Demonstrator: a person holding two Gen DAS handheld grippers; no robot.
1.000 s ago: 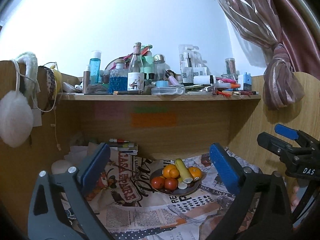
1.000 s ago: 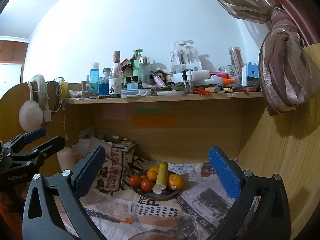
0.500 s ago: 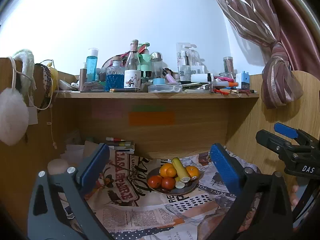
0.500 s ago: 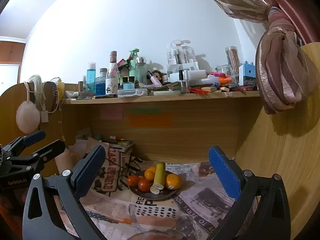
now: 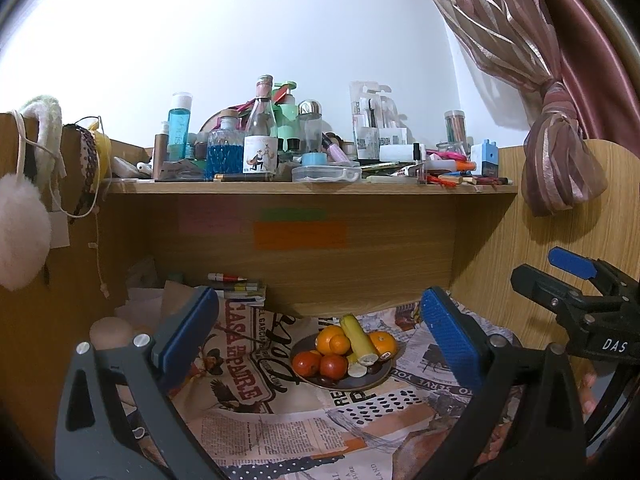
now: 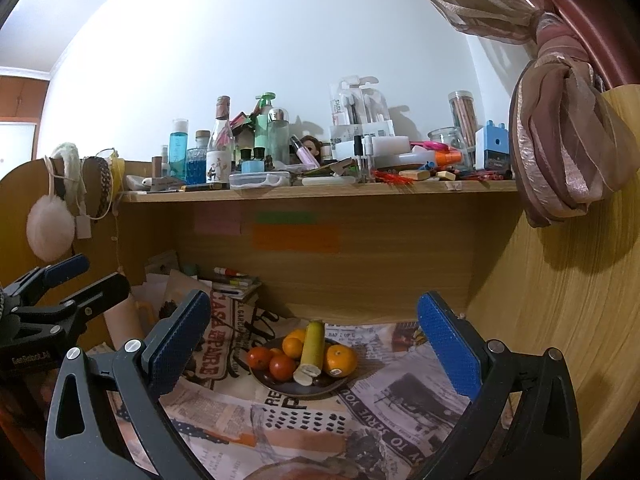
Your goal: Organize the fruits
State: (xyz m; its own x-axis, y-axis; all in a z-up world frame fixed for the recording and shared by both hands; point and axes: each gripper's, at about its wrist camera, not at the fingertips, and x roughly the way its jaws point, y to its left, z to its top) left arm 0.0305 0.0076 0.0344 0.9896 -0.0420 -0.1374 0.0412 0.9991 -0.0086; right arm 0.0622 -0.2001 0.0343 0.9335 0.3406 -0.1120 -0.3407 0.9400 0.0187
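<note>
At the tabletop's back edge, the fruit plate (image 6: pixel 304 390) lies ahead of both hand-held grippers, left (image 5: pixel 316 338) and right (image 6: pixel 314 336), wide open, empty.

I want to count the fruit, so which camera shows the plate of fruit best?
The right wrist view: the plate sits nearer and central, fruit separated. The left wrist view shows the same plate smaller, pieces overlapping more.

Bare newspaper (image 6: pixel 320 420) before the plate (image 6: pixel 280 389); cluttered shelf (image 6: pixel 320 191) overhead, book stack (image 6: pixel 234 282) behind-left.
</note>
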